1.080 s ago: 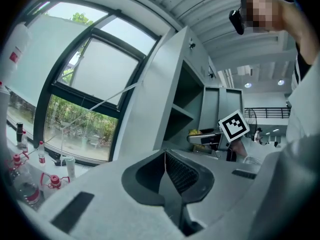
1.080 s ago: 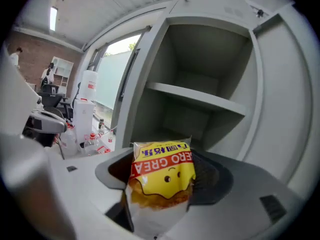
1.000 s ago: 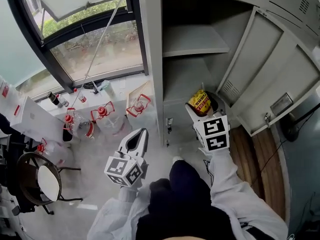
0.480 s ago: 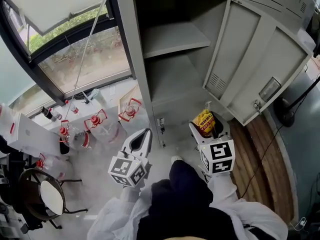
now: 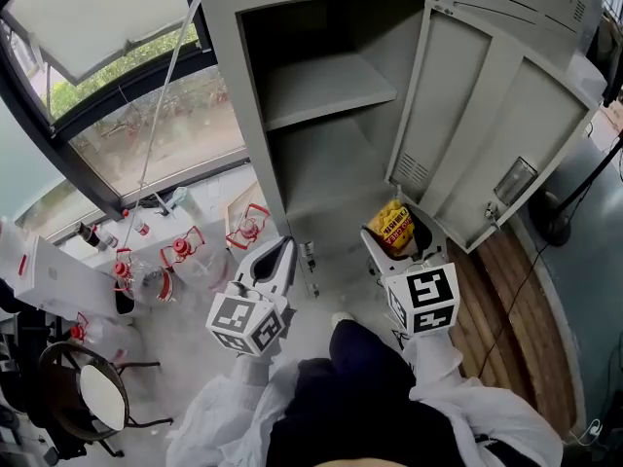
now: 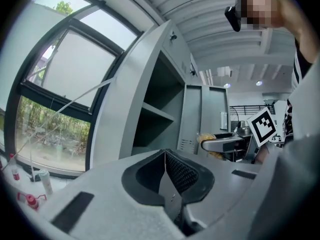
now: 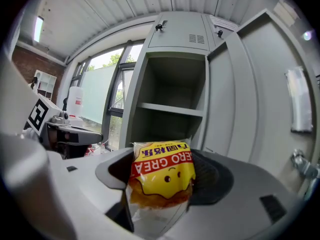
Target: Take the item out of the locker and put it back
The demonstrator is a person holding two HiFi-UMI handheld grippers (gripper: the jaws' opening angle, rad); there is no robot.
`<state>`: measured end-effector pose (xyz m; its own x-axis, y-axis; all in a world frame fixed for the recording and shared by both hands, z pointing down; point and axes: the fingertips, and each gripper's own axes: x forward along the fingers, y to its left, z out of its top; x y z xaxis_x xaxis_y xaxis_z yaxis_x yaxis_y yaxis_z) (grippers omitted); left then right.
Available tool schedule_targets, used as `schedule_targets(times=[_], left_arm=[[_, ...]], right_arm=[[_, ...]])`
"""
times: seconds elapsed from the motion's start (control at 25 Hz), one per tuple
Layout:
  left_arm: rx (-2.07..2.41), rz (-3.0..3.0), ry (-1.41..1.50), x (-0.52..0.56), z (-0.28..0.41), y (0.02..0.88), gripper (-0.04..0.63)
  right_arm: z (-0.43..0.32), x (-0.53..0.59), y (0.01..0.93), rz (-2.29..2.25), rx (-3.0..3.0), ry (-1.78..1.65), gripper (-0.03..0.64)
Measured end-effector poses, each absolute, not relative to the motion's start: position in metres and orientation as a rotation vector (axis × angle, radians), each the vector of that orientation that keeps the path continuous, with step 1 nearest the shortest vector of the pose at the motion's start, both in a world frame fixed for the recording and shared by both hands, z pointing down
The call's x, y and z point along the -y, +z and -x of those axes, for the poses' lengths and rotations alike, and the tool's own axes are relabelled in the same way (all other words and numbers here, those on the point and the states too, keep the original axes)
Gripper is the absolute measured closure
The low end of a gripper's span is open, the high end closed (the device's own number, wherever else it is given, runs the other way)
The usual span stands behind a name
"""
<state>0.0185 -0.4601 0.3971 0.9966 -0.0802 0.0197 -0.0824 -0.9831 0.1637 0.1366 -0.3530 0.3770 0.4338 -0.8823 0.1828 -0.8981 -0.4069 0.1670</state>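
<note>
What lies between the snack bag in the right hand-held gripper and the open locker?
Nothing. In the right gripper view the snack bag faces the locker and its open shelves across a bare gap.

The yellow snack packet [image 7: 161, 179] reads "ERO CREA" across its red band.

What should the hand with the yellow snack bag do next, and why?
Probably carry the snack bag forward into the open locker and set it on the lower shelf: the right gripper grips the bag outside the locker, and that shelf looks bare.
</note>
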Motion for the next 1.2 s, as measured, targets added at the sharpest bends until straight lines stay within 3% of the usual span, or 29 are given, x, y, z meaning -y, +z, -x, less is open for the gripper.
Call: schedule_targets(times=[0.64, 1.2], left_arm=[[0.320, -3.196, -0.355, 0.534, -0.053, 0.250, 0.584], [0.301, -3.255, -0.364, 0.534, -0.061, 0.237, 0.586]], right_arm=[[-0.200, 0.488, 0.205, -2.233, 1.860, -0.233, 0.302], [-0.231, 0.623, 0.219, -1.863, 1.964, -0.008, 0.299]])
